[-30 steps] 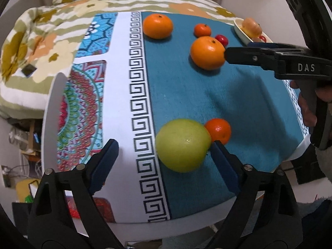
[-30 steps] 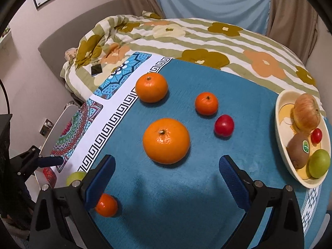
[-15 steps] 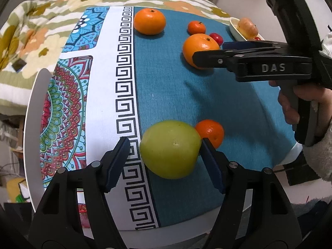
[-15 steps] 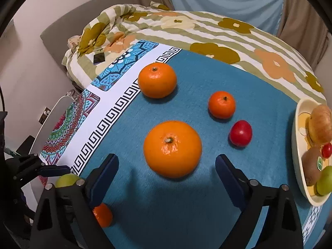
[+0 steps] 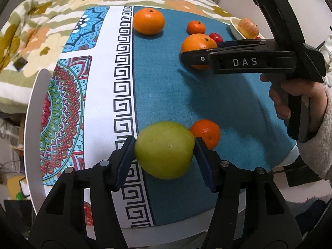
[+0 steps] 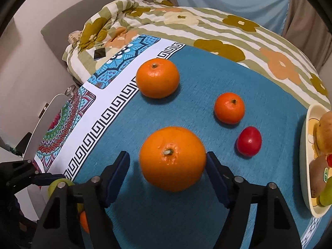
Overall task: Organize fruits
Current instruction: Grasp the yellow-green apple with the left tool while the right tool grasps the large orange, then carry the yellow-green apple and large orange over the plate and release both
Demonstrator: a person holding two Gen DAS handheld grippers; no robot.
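Observation:
In the left wrist view my left gripper (image 5: pixel 165 152) is shut on a green apple (image 5: pixel 165 149) near the table's front edge, both pads touching its sides. A small mandarin (image 5: pixel 206 132) lies just behind it to the right. In the right wrist view my right gripper (image 6: pixel 168 166) is open around a large orange (image 6: pixel 172 157); the right pad touches it and a gap remains on the left. That orange also shows in the left wrist view (image 5: pixel 197 45). A cream bowl (image 6: pixel 306 145) at the right holds several fruits.
Another large orange (image 6: pixel 157 77), a small mandarin (image 6: pixel 229 108) and a small red fruit (image 6: pixel 249 141) lie on the blue tablecloth (image 6: pixel 207 72). A floral blanket (image 6: pixel 207 25) lies behind the table. A white chair back (image 5: pixel 33 108) stands at the left.
My left gripper moved forward and closed on the green apple. My right gripper moved forward around the large orange and its jaws narrowed.

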